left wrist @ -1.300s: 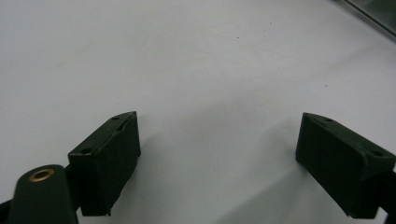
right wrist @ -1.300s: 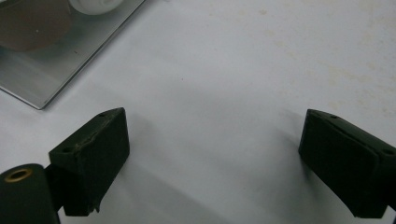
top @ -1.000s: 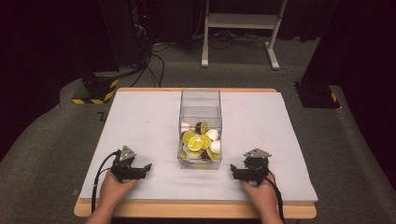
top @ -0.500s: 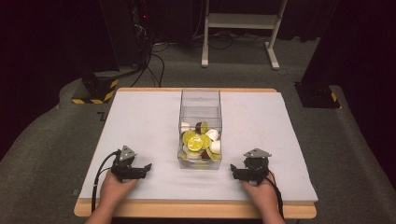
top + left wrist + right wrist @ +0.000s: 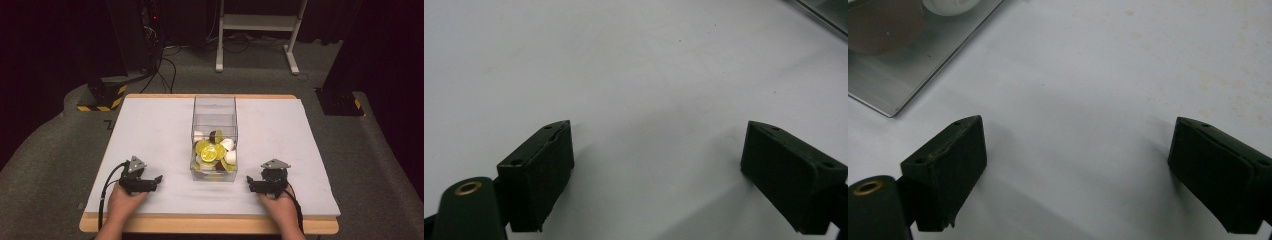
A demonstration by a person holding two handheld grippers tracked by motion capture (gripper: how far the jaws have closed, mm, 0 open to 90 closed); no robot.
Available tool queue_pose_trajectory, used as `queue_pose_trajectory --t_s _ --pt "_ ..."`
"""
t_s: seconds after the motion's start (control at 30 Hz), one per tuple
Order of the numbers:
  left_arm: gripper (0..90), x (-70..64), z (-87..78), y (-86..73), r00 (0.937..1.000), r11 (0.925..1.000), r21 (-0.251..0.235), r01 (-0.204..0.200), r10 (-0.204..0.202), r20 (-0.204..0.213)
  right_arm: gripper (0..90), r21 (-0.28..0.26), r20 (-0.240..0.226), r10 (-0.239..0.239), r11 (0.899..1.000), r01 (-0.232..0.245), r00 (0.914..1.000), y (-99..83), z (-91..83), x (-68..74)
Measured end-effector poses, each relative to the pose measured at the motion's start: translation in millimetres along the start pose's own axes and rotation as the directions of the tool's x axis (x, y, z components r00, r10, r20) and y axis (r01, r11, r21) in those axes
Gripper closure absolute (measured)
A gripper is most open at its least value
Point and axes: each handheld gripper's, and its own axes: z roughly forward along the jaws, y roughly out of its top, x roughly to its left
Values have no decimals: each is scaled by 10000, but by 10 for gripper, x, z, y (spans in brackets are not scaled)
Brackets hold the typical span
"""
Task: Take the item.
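**A:** Where does the box sit from your two grippers?

**B:** The clear box (image 5: 214, 137) stands at the middle of the table (image 5: 150, 130), between my hands and a little ahead of them. My left gripper (image 5: 156, 179) rests on the table to its left, my right gripper (image 5: 248, 182) to its right, both pointing inward toward the box's near end. Neither touches it.

**A:** Which hand is nearer?

**B:** I judge them about even. In the right gripper view the box's near corner (image 5: 903, 65) lies up and to the left of my fingers (image 5: 945, 165); in the left gripper view just a sliver of its edge (image 5: 824, 15) sits at the top right, well apart.

**A:** How does the box run?

**B:** Its long axis goes straight away from me. The far half looks empty; the near half holds a heap of yellow-green pieces (image 5: 210, 150), white pieces (image 5: 229, 157) and something dark (image 5: 213, 136). What they are I can't tell.

**A:** And your fingers?

**B:** Both pairs are spread wide with nothing between them but bare white table.

**A:** The surface? The room?

**B:** A flat, pale covering, faintly stained on my right. There is free table on both sides of the box. To reach the pieces I'd have to lift over the wall and come down from above. Beyond the table lie dark carpet, cables and a white frame (image 5: 260, 30).
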Motion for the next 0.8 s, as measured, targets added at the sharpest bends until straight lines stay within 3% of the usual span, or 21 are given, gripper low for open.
queue_pose_trajectory --t_s 0.13,0.43,0.67,0.7,0.8 --pt "137 -8 8 4 9999 9998 -92 163 -163 -10 85 -1 1 5 10000 -5 10000 0 0 1" --pt "116 -11 8 24 9999 10000 17 -98 98 -128 85 -7 8 2 10000 -2 10000 -1 0 2" --pt "118 -35 -57 49 9995 9988 -388 291 -287 108 85 -9 5 7 10000 -7 10000 -1 0 2" --pt "118 -24 -73 50 9999 9996 -268 110 -106 129 85 -9 6 6 10000 -6 10000 -1 0 2" --pt "119 -43 -97 50 9988 9980 -487 407 -394 273 85 -16 21 2 10000 -2 10000 -1 0 3"
